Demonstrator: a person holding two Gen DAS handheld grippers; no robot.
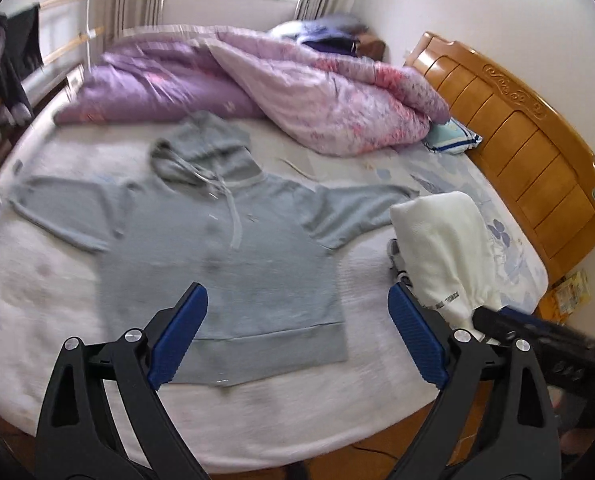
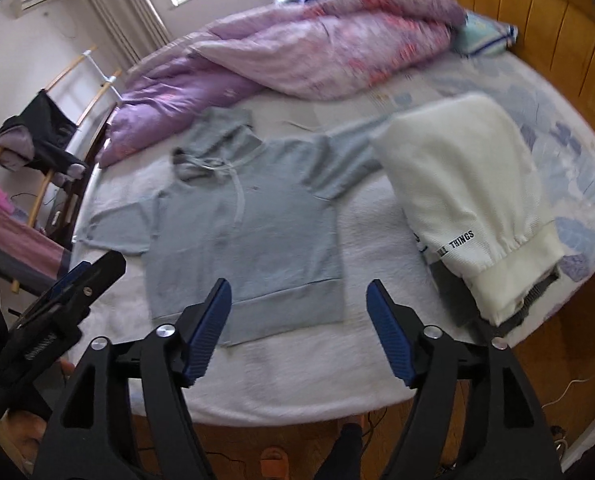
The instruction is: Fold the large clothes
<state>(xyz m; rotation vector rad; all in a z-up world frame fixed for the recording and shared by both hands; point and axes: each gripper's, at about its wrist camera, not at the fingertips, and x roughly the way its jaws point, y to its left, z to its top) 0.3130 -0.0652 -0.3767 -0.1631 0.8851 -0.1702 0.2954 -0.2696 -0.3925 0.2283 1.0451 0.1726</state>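
Observation:
A grey hoodie (image 1: 225, 256) lies flat and face up on the white bed sheet (image 1: 49, 304), hood toward the far side, sleeves spread left and right. It also shows in the right wrist view (image 2: 249, 240). My left gripper (image 1: 297, 328) is open and empty, hovering above the hoodie's hem. My right gripper (image 2: 299, 320) is open and empty, above the hem's right corner. The left gripper's body (image 2: 57, 304) shows at the left edge of the right wrist view.
A folded cream garment (image 2: 469, 196) lies on the bed right of the hoodie, over its right sleeve end. A purple and pink quilt (image 1: 257, 84) is heaped at the far side. A wooden headboard (image 1: 529, 152) stands at right. A clothes rack (image 2: 37, 136) stands left.

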